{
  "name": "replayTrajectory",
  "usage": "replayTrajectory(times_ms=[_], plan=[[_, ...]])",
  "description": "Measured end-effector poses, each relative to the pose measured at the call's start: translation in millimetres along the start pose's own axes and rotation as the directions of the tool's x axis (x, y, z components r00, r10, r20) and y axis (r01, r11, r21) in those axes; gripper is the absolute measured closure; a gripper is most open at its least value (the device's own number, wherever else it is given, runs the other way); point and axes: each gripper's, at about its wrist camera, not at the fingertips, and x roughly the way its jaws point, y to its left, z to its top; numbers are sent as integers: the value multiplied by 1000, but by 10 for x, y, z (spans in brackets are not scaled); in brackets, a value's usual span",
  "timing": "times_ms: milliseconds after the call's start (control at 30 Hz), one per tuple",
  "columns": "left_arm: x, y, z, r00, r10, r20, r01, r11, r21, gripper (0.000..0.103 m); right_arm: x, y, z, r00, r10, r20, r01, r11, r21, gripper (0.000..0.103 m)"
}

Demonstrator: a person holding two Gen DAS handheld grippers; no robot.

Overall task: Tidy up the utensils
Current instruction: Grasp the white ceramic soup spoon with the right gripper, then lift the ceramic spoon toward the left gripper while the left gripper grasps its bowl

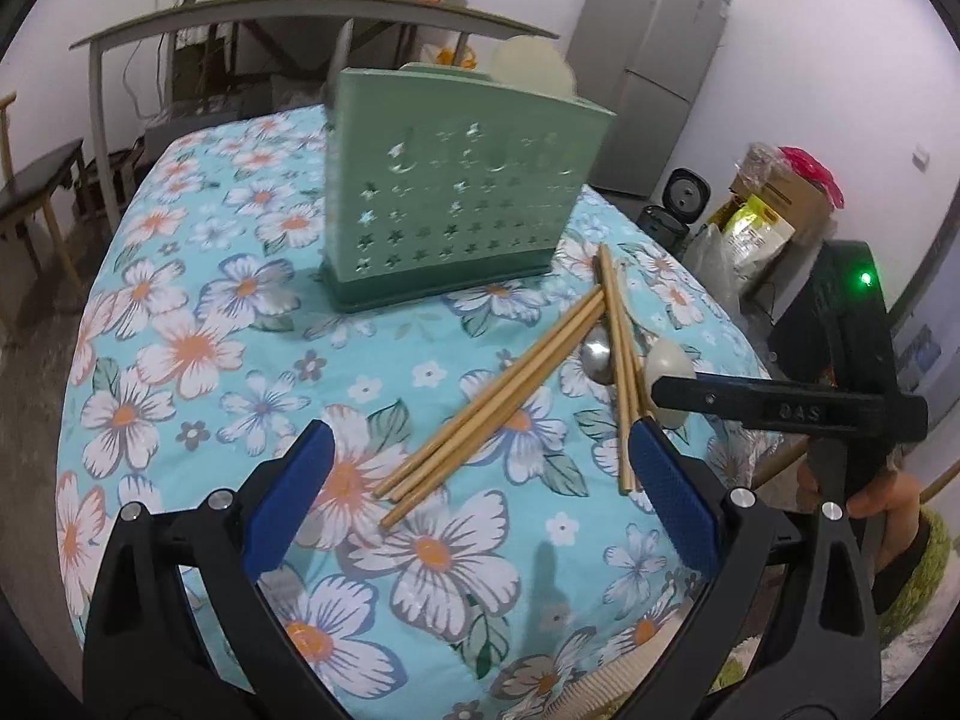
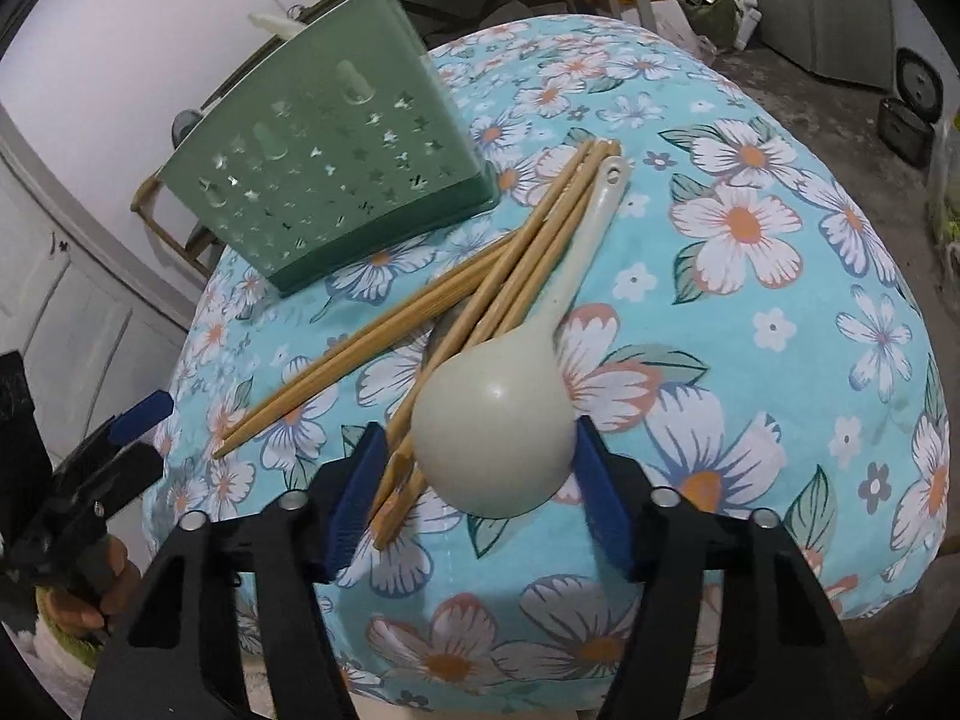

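Note:
A green star-punched utensil holder (image 1: 462,192) (image 2: 324,162) stands on the floral tablecloth (image 1: 180,312) with a pale spoon sticking out of its top. Several bamboo chopsticks (image 1: 504,402) (image 2: 372,336) lie crossed in front of it, over a metal spoon (image 1: 597,354). A pale green spoon (image 2: 492,438) lies bowl down among them. My right gripper (image 2: 480,462) holds that bowl: one pad touches its rim, and the other presses chopstick ends against it. My left gripper (image 1: 480,480) hangs open above the near chopstick ends and holds nothing.
The round table drops off close behind the pile on the right. A grey fridge (image 1: 654,60), a cluttered shelf table (image 1: 300,6), a dark bench (image 1: 36,192), a rice cooker (image 1: 687,192) and boxes with bags (image 1: 768,210) stand around it.

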Motion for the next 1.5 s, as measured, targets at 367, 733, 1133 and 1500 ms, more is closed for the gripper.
replayTrajectory(times_ms=[367,733,1133,1500], plan=[[5,-307,15,999,-8,54,0,988,151,18,-166,-276,-68,998,-61,33,58,995,84,52],[220,-596,94,994,-110,1,107,970,218,52,-140,-427,-68,998,57,38,-62,986,158,55],[513,-1201,-40,997,-74,-18,72,837,542,55,-68,-833,-70,891,440,112,-448,812,374,55],[845,-1616,-183,1000,7,6,-9,707,707,55,194,-931,-9,710,689,147,-656,570,495,55]])
